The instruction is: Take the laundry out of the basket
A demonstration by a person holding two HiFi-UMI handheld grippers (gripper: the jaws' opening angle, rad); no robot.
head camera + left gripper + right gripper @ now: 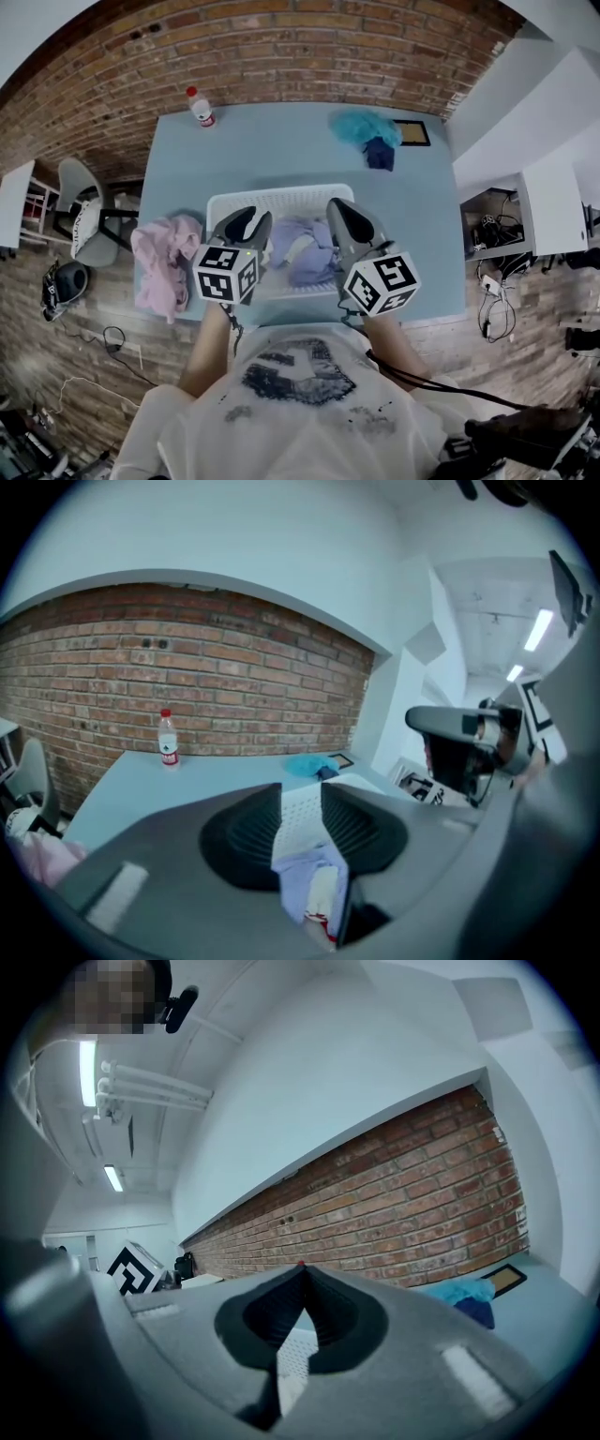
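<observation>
A white laundry basket [272, 195] stands on the pale blue table [281, 150], just in front of me. Lavender laundry [305, 253] lies crumpled inside it. My left gripper [255, 217] hovers over the basket's left part, tilted down. In the left gripper view the left gripper [301, 789] has a narrow gap between its jaws, with nothing pressed between the pads. Through that gap show the basket floor [298, 829] and the lavender cloth [314, 883] below. My right gripper [339, 208] is over the basket's right part. In the right gripper view its tips [300, 1269] meet, empty.
A pile of pink clothes [164, 258] lies on the table left of the basket. Teal cloth [366, 127] and a navy piece [380, 155] lie at the far right beside a small framed picture [412, 133]. A water bottle [201, 106] stands far left. Brick wall behind.
</observation>
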